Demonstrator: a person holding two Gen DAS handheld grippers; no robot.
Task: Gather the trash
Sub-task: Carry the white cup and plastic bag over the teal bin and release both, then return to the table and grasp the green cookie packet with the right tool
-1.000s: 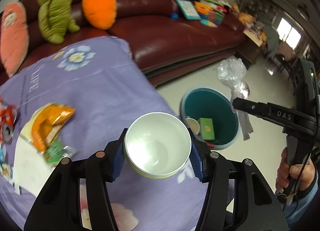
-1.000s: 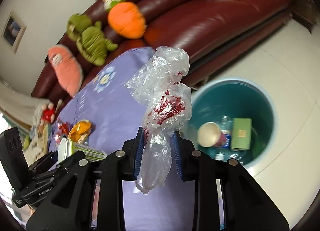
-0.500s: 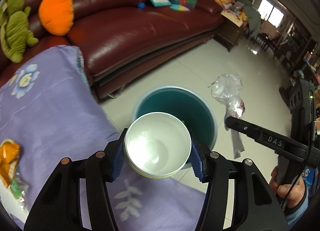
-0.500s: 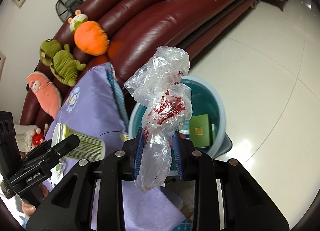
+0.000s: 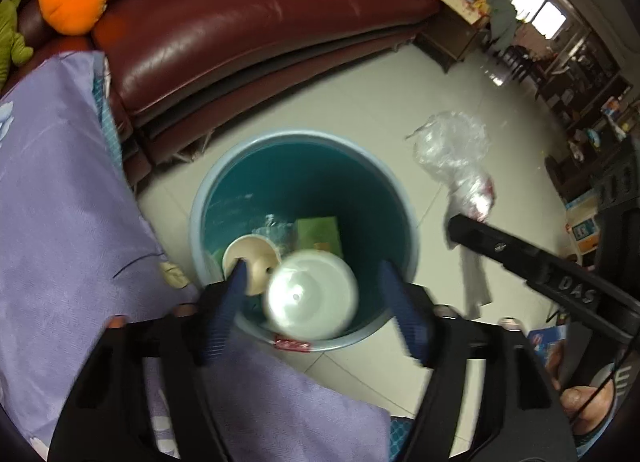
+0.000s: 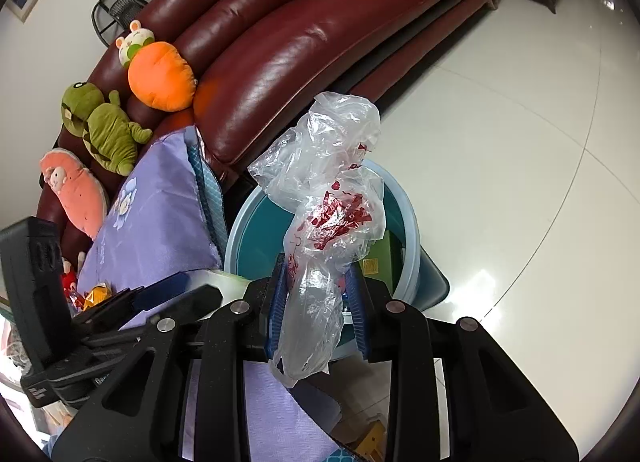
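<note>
Teal plastic lines the round trash bin with the pale blue rim point(image 5: 304, 133), which fills the middle of the left wrist view. The left gripper point(image 5: 310, 294) hangs directly above the bin with its blue-padded fingers point(image 5: 228, 310) spread wide, gripping nothing. The white round paper bowl point(image 5: 312, 294) shows blurred between them, touching neither pad, over the bin's near side and apparently dropping. Inside the bin lie a beige paper cup point(image 5: 252, 262) and a green box point(image 5: 318, 232). The risk here, as I judge it, is the bowl clipping the near rim and tipping out onto the floor, since it sits close to that edge.

In the right wrist view, the right gripper point(image 6: 318, 302) is pressed together on the crumpled clear plastic bag with red print point(image 6: 324, 217), pinching its lower part just beside the bin, on the side away from the purple cloth point(image 6: 160, 201). The light bag could cling to the pads or drift past the rim if let go from there.
</note>
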